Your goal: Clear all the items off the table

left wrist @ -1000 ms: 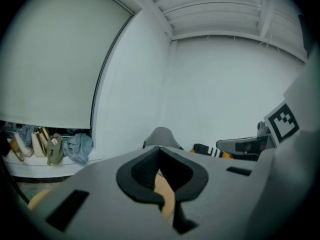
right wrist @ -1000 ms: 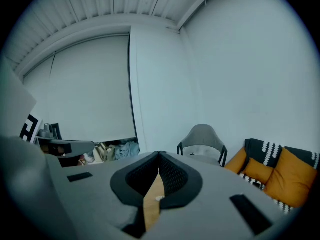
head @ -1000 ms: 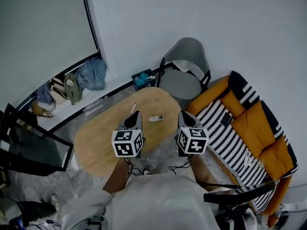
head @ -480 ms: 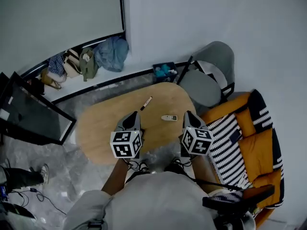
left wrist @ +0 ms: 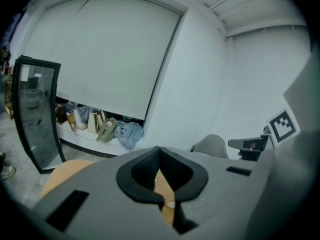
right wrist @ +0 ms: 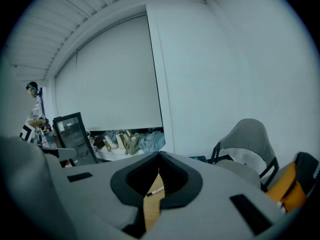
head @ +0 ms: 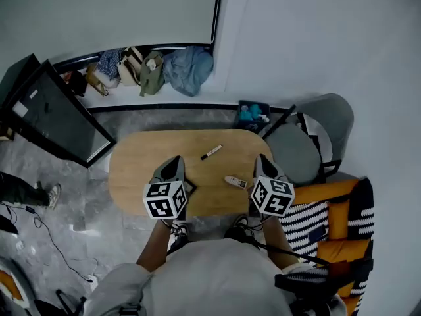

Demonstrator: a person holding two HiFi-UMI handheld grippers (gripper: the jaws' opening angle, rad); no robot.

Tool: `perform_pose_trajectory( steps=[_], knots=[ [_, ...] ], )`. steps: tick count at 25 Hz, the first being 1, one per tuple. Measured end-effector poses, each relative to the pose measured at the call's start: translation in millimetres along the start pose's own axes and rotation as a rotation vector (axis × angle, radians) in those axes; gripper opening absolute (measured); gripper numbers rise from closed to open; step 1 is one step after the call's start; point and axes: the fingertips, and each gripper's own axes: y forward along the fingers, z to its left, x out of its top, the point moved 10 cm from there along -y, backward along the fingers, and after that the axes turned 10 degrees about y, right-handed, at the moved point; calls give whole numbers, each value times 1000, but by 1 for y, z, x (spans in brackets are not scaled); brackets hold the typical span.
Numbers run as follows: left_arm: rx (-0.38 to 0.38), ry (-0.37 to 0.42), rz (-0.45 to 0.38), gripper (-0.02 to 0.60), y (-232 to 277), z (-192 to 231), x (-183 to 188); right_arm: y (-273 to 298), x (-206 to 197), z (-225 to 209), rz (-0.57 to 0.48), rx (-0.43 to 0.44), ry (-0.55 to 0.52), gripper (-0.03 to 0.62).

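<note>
Left gripper (head: 173,163): I held it over the near edge of the table (head: 131,170), jaws pressed together, nothing between them.
Right gripper (head: 264,161): I held it over the near right edge, jaws likewise pressed together and empty.
Remote (head: 235,182): it lay flat on the table just beside my right gripper, untouched.
Pen (head: 211,152): it lay further in, near the table's middle and apart from the remote, in line beyond my right jaws.
Bin (head: 253,114): it stood on the floor past the far edge, beside a grey chair (head: 309,143).
Step in hand: approach, by my judgement; both items were not yet lifted.
Next move: I judged the right jaws must spread, come down across the remote's narrow width, then close.
</note>
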Motion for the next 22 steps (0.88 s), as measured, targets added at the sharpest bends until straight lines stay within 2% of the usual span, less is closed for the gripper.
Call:
perform_pose_trajectory(
  steps=[8, 13, 22],
  knots=[
    [107, -10, -3, 2, 20, -41, 9, 43, 30, -54, 74, 86, -48, 25],
    [171, -56, 34, 2, 7, -28, -8, 60, 20, -32, 107, 139, -51, 25],
    [241, -77, 95, 2, -10, 0, -40, 79, -17, -3, 187, 214, -69, 25]
  ],
)
